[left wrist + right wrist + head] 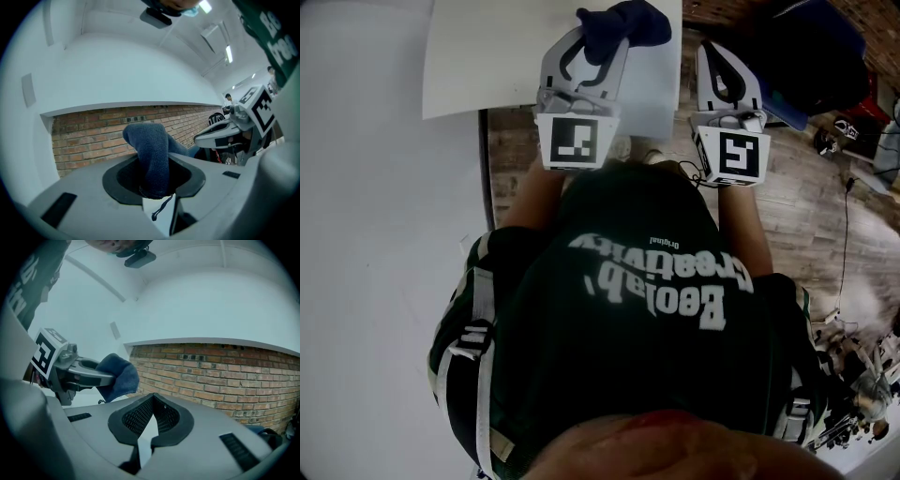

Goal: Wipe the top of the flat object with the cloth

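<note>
A dark blue cloth (pixel 623 23) is bunched between the jaws of my left gripper (pixel 598 45), which is shut on it. In the left gripper view the cloth (pixel 150 150) stands up out of the jaws and a loose thread hangs below. The cloth sits over the near right part of a white flat board (pixel 487 56) at the top of the head view. My right gripper (pixel 724 66) is held beside it to the right, shut and empty; its own view shows its tips (pixel 152 401) meeting. From the right gripper view, the cloth (pixel 119 376) shows at the left.
A brick wall (pixel 215 376) runs under a white ledge (pixel 211 341) ahead of both grippers. The person's dark green shirt (pixel 647 328) fills the lower head view. Wooden floor (pixel 806 187) with cables and dark bags (pixel 816 47) lies to the right.
</note>
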`<state>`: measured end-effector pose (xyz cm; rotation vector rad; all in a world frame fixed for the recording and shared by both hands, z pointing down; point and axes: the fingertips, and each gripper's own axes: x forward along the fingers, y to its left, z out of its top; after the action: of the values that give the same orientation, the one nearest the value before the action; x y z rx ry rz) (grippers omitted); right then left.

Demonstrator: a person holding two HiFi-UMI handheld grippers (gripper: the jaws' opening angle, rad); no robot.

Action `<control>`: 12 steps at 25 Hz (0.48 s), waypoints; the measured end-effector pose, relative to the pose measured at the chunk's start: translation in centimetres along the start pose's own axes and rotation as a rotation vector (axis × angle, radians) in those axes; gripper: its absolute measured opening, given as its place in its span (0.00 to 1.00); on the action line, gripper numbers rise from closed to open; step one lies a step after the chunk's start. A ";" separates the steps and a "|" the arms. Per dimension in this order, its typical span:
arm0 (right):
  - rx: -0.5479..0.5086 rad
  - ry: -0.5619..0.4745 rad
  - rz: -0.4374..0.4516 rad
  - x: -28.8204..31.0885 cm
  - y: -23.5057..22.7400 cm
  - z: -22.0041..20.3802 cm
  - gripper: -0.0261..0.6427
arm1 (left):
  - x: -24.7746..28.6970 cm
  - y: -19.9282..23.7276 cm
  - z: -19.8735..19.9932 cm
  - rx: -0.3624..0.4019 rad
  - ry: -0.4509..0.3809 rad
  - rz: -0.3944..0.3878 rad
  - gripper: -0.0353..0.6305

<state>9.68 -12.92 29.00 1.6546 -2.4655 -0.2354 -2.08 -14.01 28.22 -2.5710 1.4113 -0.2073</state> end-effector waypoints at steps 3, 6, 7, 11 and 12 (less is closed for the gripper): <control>-0.001 0.000 -0.002 0.0 0.2 -0.2 0.03 | -0.1 0.0 -0.2 -0.004 -0.003 -0.001 0.24; -0.001 0.003 -0.001 0.1 0.1 -0.2 0.03 | 0.1 -0.1 -0.2 -0.008 -0.001 -0.005 0.24; 0.000 0.006 -0.001 0.1 0.0 -0.2 0.03 | 0.2 -0.1 -0.1 -0.007 -0.001 -0.008 0.24; -0.006 0.010 0.008 0.2 0.6 -0.3 0.03 | 0.0 0.0 -0.3 -0.018 0.001 -0.014 0.24; -0.009 0.011 0.010 0.3 0.8 -0.4 0.03 | 0.0 0.0 -0.4 -0.022 0.001 -0.015 0.24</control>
<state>8.96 -12.92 29.53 1.6352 -2.4603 -0.2345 -2.23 -14.05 28.60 -2.6006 1.4024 -0.1964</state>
